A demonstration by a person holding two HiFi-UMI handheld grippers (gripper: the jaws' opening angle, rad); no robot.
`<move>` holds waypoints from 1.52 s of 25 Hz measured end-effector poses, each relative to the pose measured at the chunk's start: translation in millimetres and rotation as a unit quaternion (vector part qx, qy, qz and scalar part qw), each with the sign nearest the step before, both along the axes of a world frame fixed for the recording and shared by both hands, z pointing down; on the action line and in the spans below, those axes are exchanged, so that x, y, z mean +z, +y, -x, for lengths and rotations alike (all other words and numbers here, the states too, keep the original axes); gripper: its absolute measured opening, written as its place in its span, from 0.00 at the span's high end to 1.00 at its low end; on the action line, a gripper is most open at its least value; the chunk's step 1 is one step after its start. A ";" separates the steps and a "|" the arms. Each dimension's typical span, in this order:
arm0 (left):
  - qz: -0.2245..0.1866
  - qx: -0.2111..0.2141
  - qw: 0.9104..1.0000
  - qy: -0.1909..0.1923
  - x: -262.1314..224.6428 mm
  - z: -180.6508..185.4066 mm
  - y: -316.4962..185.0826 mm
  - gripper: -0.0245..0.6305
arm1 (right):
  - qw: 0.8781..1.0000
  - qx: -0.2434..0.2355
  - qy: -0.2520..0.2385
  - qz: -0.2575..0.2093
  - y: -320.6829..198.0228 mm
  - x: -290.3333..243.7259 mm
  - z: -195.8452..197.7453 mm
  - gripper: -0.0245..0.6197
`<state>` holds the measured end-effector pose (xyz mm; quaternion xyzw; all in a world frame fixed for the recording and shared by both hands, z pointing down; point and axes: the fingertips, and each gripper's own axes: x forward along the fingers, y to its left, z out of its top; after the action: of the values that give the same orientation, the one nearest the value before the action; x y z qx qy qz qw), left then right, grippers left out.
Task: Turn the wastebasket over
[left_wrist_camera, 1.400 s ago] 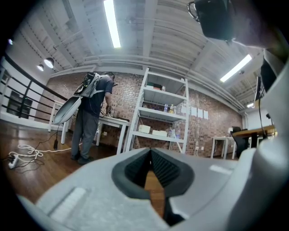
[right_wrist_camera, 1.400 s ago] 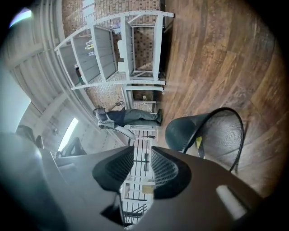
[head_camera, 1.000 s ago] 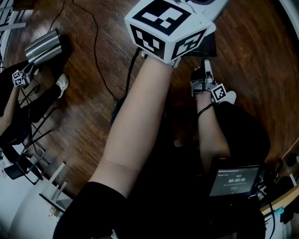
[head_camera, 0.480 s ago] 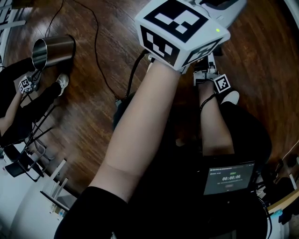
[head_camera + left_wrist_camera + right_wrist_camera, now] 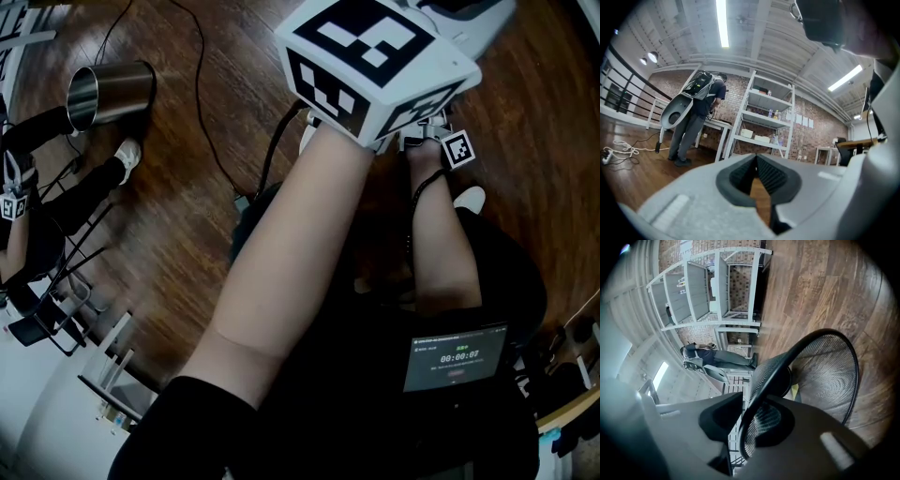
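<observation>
Your right gripper (image 5: 754, 397) has just been closing. It now pinches the wire rim of the black mesh wastebasket (image 5: 827, 376), and the rim runs straight through between the two pads. That gripper's view looks into the basket's open mouth down to its round bottom, with the wooden floor (image 5: 820, 282) behind it (the view is rolled, so I cannot tell whether the basket stands or lies). The head view does not show the basket. Your left arm (image 5: 281, 272) crosses the middle of that picture, and the marker cube (image 5: 375, 66) on its gripper covers the spot ahead of your right forearm (image 5: 442, 244).

Your left gripper (image 5: 756, 159) is clenched on nothing: its pad tips meet, and only floor shows through the slit below them. Its view looks across the room toward white shelves (image 5: 766, 117) by a brick wall. A person (image 5: 696, 117) with a backpack stands there at a white table.

A screen (image 5: 455, 356) with a timer sits low at your right side. Far off to the left, a steel can (image 5: 112, 91) lies on its side on the floor. It is well apart from you and beside another person's dark sleeve (image 5: 37, 131).
</observation>
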<state>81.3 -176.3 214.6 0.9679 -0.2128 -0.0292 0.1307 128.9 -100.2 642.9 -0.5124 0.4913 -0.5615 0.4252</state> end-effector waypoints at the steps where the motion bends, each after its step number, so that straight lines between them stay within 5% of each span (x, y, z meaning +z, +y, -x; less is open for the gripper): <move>1: 0.000 0.000 1.000 0.001 -0.4 0.3 -0.2 0.96 | 1.000 0.000 -0.002 0.007 -0.3 1.9 0.2 0.88; 6: 0.000 -0.002 1.000 0.002 -0.4 1.6 -0.4 0.96 | 1.000 -0.010 0.005 0.002 0.1 -1.3 1.9 0.93; 14: -0.002 -0.008 1.000 0.000 -2.2 5.3 -2.6 0.96 | 0.987 -0.095 0.133 0.001 -11.4 -25.3 -11.2 0.95; 18: -0.001 -0.012 1.000 0.002 -0.4 8.0 -5.9 0.96 | 0.958 -0.174 0.229 0.003 -29.5 -52.0 -25.4 0.95; 21: 0.000 -0.015 1.000 0.006 -1.1 8.9 -7.5 0.96 | 0.915 -0.253 0.315 0.015 -44.7 -67.0 -38.2 0.95; 24: 0.001 -0.016 1.000 0.007 -1.9 8.8 -7.9 0.96 | 0.843 -0.349 0.409 0.022 -57.3 -80.2 -41.1 0.95; 26: 0.002 -0.016 1.000 0.008 -1.0 9.0 -8.3 0.96 | 0.774 -0.418 0.474 0.032 -61.3 -80.1 -40.2 0.95; 29: 0.002 -0.017 1.000 0.009 -1.2 10.2 -8.9 0.96 | 0.644 -0.517 0.561 0.057 -59.6 -66.9 -38.7 0.94; 34: 0.003 -0.019 1.000 0.009 -0.4 10.0 -9.3 0.96 | 0.401 -0.644 0.649 0.063 -37.1 -41.9 -15.3 0.94; 36: 0.003 -0.019 1.000 0.009 -0.2 10.0 -8.7 0.96 | 0.327 -0.679 0.655 0.051 -21.1 -31.6 -1.9 0.94; 38: 0.004 -0.018 1.000 0.009 -0.3 10.1 -8.2 0.96 | 0.267 -0.705 0.656 0.036 -6.9 -23.9 11.7 0.94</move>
<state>71.2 -184.5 214.3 0.9630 -0.2294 -0.0396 0.1355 117.2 -107.1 619.0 -0.1737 0.7509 -0.1314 -0.6234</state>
